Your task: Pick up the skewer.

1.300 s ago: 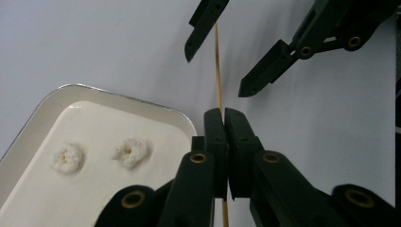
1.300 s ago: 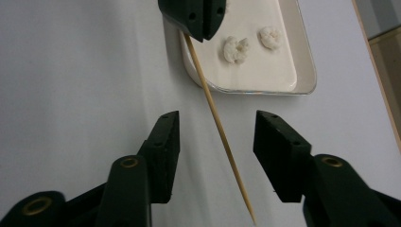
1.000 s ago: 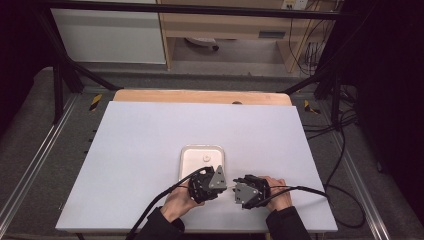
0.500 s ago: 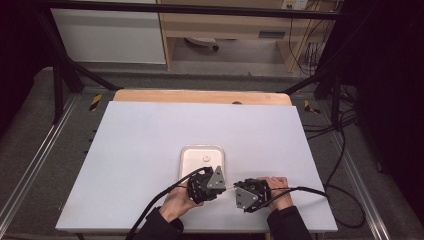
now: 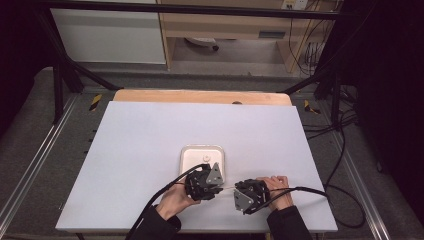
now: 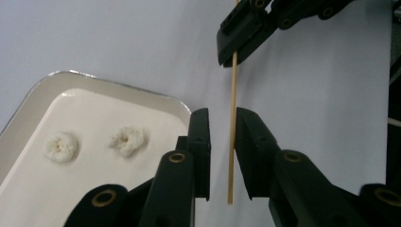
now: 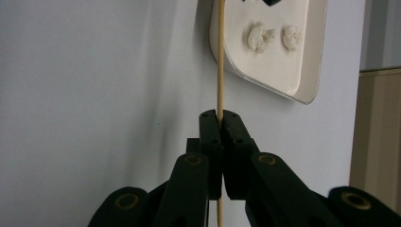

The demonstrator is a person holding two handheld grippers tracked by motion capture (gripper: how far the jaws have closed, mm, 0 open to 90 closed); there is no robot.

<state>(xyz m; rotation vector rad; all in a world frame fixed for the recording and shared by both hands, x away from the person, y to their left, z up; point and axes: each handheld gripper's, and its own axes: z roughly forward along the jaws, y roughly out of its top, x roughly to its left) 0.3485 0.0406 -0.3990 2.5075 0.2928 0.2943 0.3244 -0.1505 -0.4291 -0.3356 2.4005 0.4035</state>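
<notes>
A thin wooden skewer (image 6: 231, 94) spans the gap between my two grippers just in front of the white tray (image 5: 186, 156). My right gripper (image 7: 219, 114) is shut on the skewer (image 7: 219, 56), which runs on past its tips toward the tray (image 7: 302, 71). My left gripper (image 6: 222, 118) has just been opening. The skewer stands between its jaws, close to one pad, with a gap on the other side. Two white puffy pieces (image 6: 60, 145) (image 6: 126, 140) lie in the tray. In the high view the left gripper (image 5: 219, 186) and right gripper (image 5: 237, 193) face each other.
The tray's rim (image 6: 118, 85) lies just beside my left jaws. The pale table top (image 5: 150, 135) stretches wide to the left, right and back. A wooden strip (image 5: 200, 96) borders the far edge. Cables (image 5: 310, 190) trail off from both grippers.
</notes>
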